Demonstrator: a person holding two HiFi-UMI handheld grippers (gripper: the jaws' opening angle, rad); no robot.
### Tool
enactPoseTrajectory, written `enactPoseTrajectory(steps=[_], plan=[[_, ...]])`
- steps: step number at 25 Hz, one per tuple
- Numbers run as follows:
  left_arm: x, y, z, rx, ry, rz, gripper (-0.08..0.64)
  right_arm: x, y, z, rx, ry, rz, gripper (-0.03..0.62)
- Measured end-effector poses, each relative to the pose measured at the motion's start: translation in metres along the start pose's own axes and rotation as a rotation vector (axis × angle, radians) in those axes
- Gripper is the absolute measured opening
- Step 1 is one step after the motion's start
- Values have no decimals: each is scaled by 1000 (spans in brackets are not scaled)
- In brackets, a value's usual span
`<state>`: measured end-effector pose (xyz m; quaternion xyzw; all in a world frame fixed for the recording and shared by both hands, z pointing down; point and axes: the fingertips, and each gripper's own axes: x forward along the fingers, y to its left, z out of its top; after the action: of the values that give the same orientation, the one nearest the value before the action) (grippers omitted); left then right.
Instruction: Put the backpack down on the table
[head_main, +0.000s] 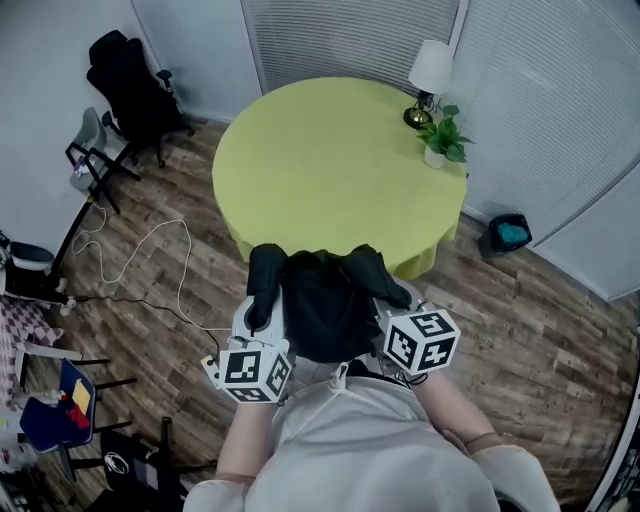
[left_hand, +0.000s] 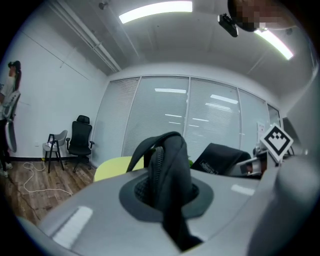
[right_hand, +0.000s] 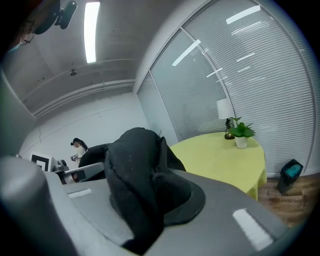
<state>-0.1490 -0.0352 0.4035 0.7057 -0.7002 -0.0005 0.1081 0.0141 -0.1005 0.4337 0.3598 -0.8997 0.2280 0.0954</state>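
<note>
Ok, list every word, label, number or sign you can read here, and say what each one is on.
No text here can be read outright.
White print on the backpack, left gripper view: too blurred to read.
Left marker cube and right marker cube: black-and-white square patterns, no letters.
White round logo on a dark item on the floor, head view: too small to read.

The left gripper (head_main: 262, 308) and right gripper (head_main: 386, 302) sat side by side before the chest — both clamped on the backpack (head_main: 325, 310).
</note>
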Motion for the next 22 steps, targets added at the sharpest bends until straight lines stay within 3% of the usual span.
enactPoseTrajectory(steps=[10,16,22], plan=[[119,-20,19,2,-11,29,23,69,-91,67,-43,-3,21,25],[176,-14,26,15,25,7,23,108,-119,82,-20,11,9,25],[235,7,35,23,49,-64,23,149,-142,105,16,-6,-63,25]])
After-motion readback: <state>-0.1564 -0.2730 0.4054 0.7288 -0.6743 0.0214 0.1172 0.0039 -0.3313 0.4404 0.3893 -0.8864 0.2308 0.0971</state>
